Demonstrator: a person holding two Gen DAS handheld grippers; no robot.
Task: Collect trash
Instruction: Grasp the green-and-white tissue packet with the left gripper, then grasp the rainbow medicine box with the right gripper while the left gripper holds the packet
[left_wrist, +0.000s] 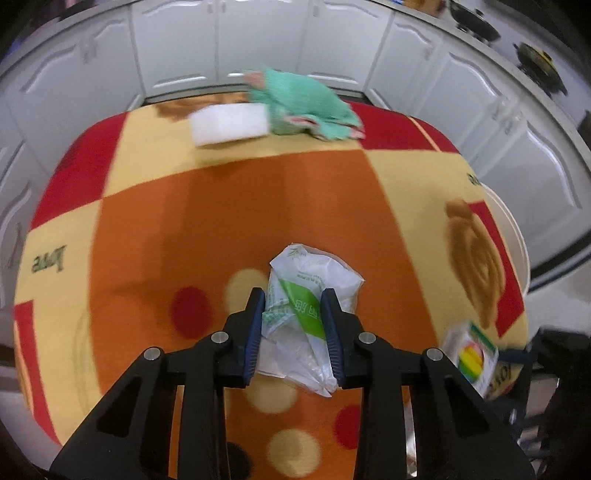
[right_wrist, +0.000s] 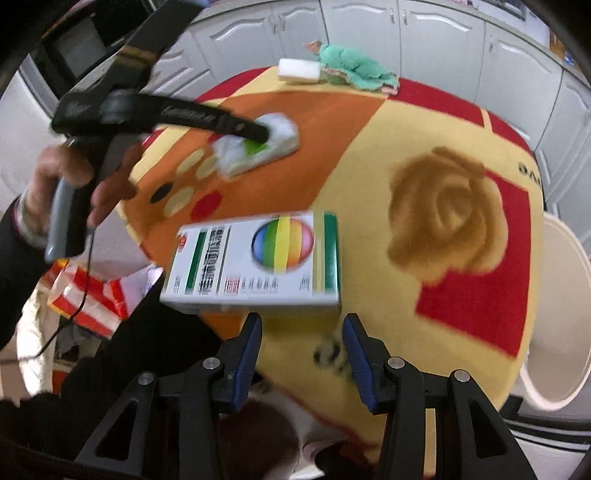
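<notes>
Step in hand: pickup of 2 pieces of trash, 1 per gripper.

Left gripper (left_wrist: 293, 301): jaws stand either side of the crumpled white-and-green wrapper (left_wrist: 312, 295), pads flush against its sides; it reads as a pinch just taken, wrapper resting on the desk (left_wrist: 229, 206). Most of the wrapper sits between the jaws; the rest sticks out beyond the tips.

Right gripper (right_wrist: 302, 326): jaws spread, empty. The white carton with rainbow ball (right_wrist: 255, 258) lies flat just ahead of the tips, off toward the left jaw, apart from both pads.

Next move, as judged: the left lifts the wrapper clear and carries it to a bin; a lined one with a striped bag (right_wrist: 85, 291) shows beside the desk. The right must advance, straddle the carton's near edge, then close.
</notes>
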